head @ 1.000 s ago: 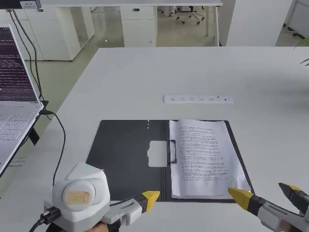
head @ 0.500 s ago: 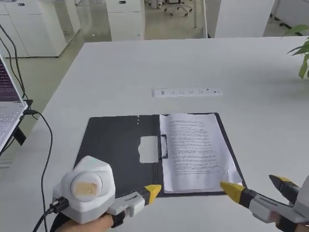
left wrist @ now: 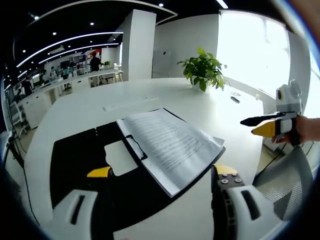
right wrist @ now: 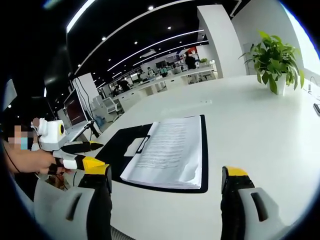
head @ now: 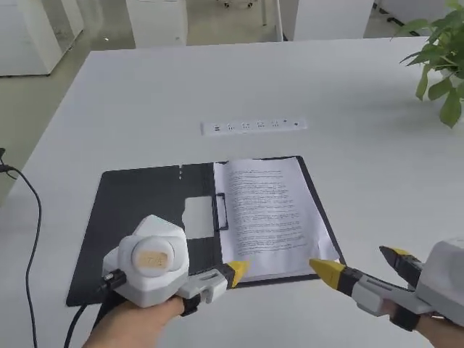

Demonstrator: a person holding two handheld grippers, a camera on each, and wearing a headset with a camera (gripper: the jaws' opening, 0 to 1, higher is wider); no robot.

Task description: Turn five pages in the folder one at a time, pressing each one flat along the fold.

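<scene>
A black folder (head: pixel 138 210) lies open on the white table, with a clipped stack of printed pages (head: pixel 268 214) flat on its right half. My left gripper (head: pixel 225 279) is open at the folder's near edge, just below the fold. In the left gripper view its jaws (left wrist: pixel 162 171) frame the folder (left wrist: pixel 75 155) and pages (left wrist: pixel 170 142). My right gripper (head: pixel 360 262) is open, with one yellow tip close to the pages' near right corner. The right gripper view shows its jaws (right wrist: pixel 165 170) short of the folder (right wrist: pixel 125 140) and pages (right wrist: pixel 167 147). Neither holds anything.
A white power strip (head: pixel 254 126) lies beyond the folder. A potted plant (head: pixel 438 58) stands at the far right. A black cable (head: pixel 29 217) trails down the table's left side. A white label pocket (head: pixel 196 216) sits on the folder's left half.
The head view has swung right, so the laptop has left the picture and the plant has come in. Both grippers stay open by the folder's near edge. No page has moved.
</scene>
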